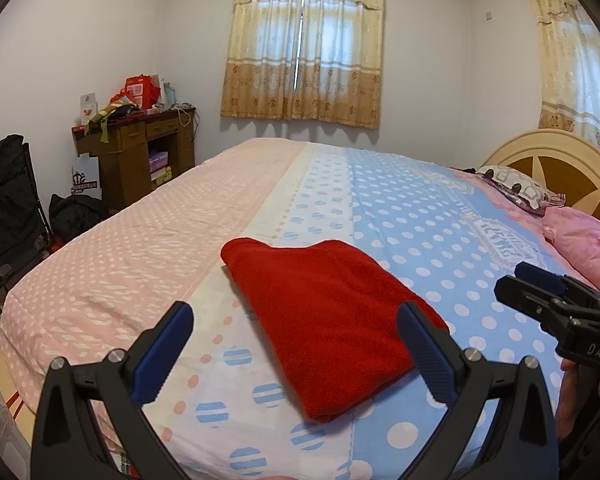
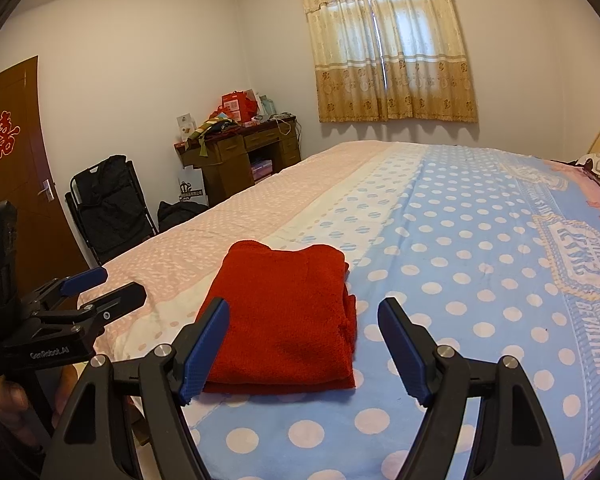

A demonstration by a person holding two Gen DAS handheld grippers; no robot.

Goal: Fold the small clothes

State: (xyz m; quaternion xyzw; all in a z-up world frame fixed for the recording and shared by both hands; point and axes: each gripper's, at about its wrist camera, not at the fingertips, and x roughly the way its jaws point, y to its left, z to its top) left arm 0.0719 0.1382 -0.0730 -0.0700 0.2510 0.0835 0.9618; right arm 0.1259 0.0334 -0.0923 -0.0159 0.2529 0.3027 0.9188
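The red garment lies folded into a compact rectangle on the bed, near its front edge, its long axis running away from both grippers. The left gripper and right gripper hover released and empty just short of the garment's near end, one toward each near corner, neither clearly nearer.

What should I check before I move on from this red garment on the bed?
1. Red garment folded into a compact stack: ok.
2. Edges aligned: not ok, layers stagger on its right side.
3. Left tongs open, holding nothing: ok.
4. Right tongs open, holding nothing: ok.
5. Garment fully on the bed: ok.
6. Next garment within reach: cannot tell, none in view.
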